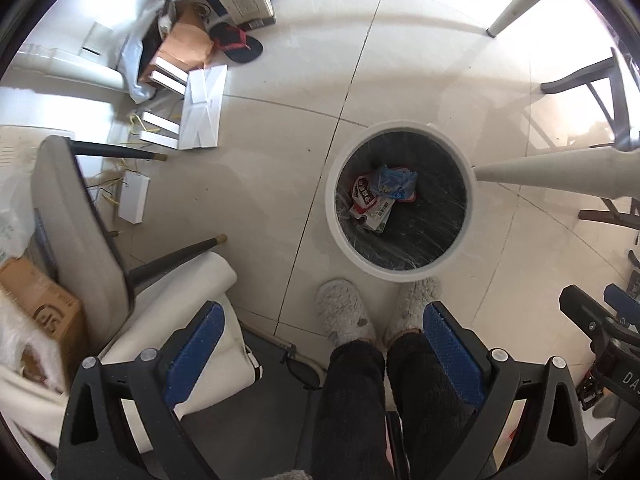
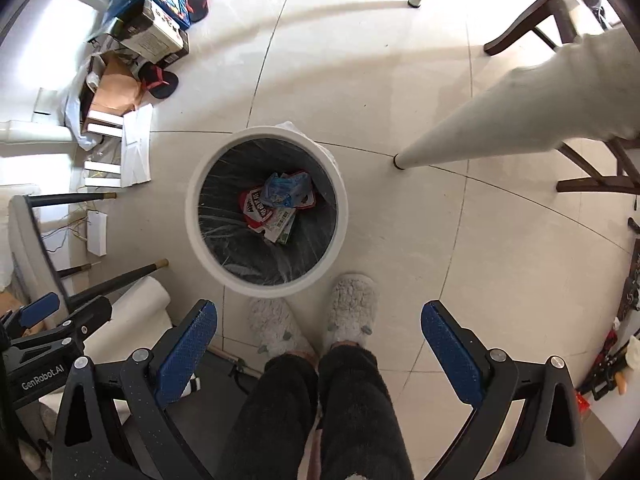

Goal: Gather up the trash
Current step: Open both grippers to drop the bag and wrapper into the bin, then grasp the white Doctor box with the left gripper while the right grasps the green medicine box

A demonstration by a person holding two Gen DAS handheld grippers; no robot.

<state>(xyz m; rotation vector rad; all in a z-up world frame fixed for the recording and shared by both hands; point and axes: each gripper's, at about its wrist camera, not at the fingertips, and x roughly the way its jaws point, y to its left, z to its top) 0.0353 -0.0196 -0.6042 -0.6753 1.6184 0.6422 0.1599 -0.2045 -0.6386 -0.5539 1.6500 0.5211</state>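
Both the left gripper [image 1: 324, 348] and right gripper [image 2: 319, 344] had jaws wide and empty, pointing down over the person's slippers [image 2: 352, 306]. Just beyond, the wrappers [image 2: 276, 204] sat inside the lined bin [image 2: 192, 208], probably dropped there.

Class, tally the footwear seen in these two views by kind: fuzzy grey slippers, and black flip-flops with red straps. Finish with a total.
Fuzzy grey slippers: 2
Black flip-flops with red straps: 2
Total: 4
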